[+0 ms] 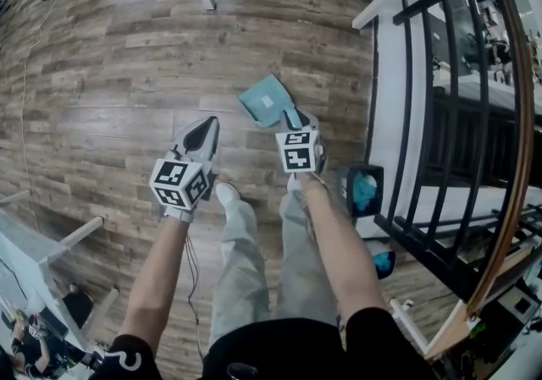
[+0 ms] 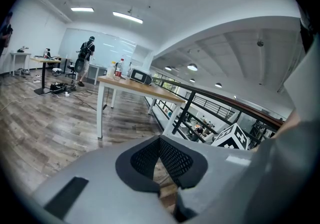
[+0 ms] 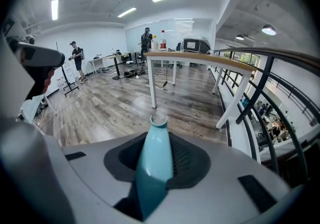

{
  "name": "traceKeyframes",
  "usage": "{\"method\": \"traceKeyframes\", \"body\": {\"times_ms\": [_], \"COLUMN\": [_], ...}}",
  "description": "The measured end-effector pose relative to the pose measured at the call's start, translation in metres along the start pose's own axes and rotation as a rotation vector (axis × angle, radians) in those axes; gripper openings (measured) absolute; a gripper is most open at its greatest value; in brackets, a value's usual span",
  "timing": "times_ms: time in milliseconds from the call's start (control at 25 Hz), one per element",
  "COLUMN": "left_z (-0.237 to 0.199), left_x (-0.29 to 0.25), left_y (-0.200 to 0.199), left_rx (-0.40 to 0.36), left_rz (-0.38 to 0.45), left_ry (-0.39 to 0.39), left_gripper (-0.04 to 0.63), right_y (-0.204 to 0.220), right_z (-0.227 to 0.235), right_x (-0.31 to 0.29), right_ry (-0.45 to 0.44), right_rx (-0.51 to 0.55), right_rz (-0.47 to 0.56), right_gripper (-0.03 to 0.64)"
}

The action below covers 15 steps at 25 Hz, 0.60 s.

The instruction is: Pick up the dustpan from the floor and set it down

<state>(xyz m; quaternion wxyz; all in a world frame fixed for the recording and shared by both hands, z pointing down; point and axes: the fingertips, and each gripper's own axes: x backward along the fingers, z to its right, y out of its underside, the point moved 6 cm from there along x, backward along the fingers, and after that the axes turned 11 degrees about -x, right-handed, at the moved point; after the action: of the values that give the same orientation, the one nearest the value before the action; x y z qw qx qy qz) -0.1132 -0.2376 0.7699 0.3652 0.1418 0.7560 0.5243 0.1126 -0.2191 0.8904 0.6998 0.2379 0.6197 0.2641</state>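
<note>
**Item: dustpan (image 1: 267, 101), teal.** The pan is seen over the wooden floor (image 1: 127, 74), just ahead of the right gripper (image 1: 301, 122). Whether the pan rests on the boards or is already clear of them cannot be told.

**Grip.** The handle (image 3: 154, 155) is clamped between the right gripper's jaws. It fills the gap between the dark pads, and its ringed end shows beyond them.

**Left gripper (image 1: 201, 134).** Its jaws are together with nothing between them. It is held apart from the dustpan and plays no part in the hold.

**Step in hand (judged).** The handle is secured and the lift follows.

**Handling notes.**
- The clamp is best kept firm, since a smooth tapered handle is likely to slip or swing between the pads.
- The lift is best made slowly and straight up, with the pan kept from tipping.
- The black railing (image 1: 423, 116) to the right and the person's legs are to be kept clear of.
- For setting down, the pan is best laid flat on the floor before the jaws are parted.
</note>
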Motion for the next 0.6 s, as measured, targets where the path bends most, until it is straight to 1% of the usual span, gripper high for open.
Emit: {"method": "traceKeyframes", "body": {"times_ms": [280,600], "left_z": [0.009,0.020], "left_x": [0.002,0.017], "left_y": [-0.013,-0.045], "left_rx": [-0.015,-0.029], "left_rz": [0.000,0.009], "left_ry": [-0.002,-0.034], "left_gripper": [-0.003,-0.003], "right_y": [-0.004,-0.017], "right_z": [0.009,0.026], "right_x": [0.009,0.041], "right_ry": [-0.016,-0.041], "right_rx": [0.005,0.007], "right_rz": [-0.022,-0.052], "right_gripper": [0.092,0.092]}}
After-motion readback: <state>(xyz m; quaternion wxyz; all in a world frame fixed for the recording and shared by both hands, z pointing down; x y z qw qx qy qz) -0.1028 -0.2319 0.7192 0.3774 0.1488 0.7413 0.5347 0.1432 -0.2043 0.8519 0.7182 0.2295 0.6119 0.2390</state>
